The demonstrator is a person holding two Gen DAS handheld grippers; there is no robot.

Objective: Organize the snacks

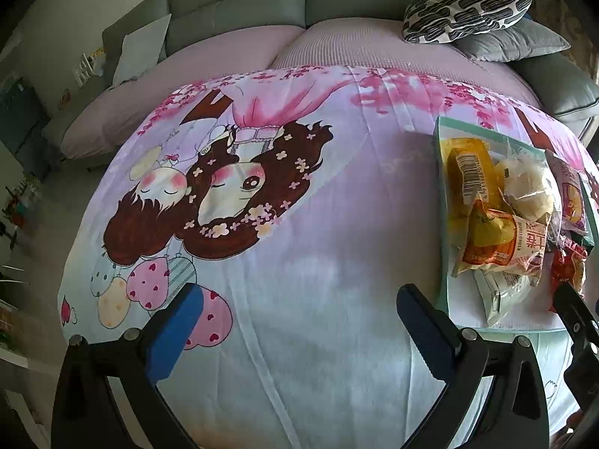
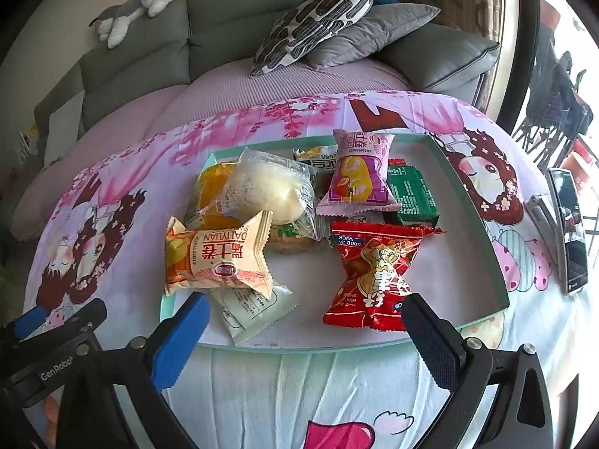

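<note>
A shallow tray with a teal rim (image 2: 471,202) lies on a cartoon-print cloth and holds several wrapped snacks. Among them are a red peanut packet (image 2: 374,277), an orange and cream roll packet (image 2: 221,258), a pink and purple packet (image 2: 359,172), a green packet (image 2: 411,194), a clear-wrapped bun (image 2: 269,187) and a white sachet (image 2: 254,310). My right gripper (image 2: 307,333) stands open just before the tray's near rim, holding nothing. My left gripper (image 1: 299,321) is open over bare cloth, left of the tray (image 1: 443,224), and is empty.
A phone (image 2: 569,224) lies on the cloth right of the tray. Behind the table is a grey sofa with a patterned cushion (image 2: 318,18), a grey cushion (image 2: 374,33) and a plush toy (image 2: 131,11). The cloth (image 1: 299,205) left of the tray is bare.
</note>
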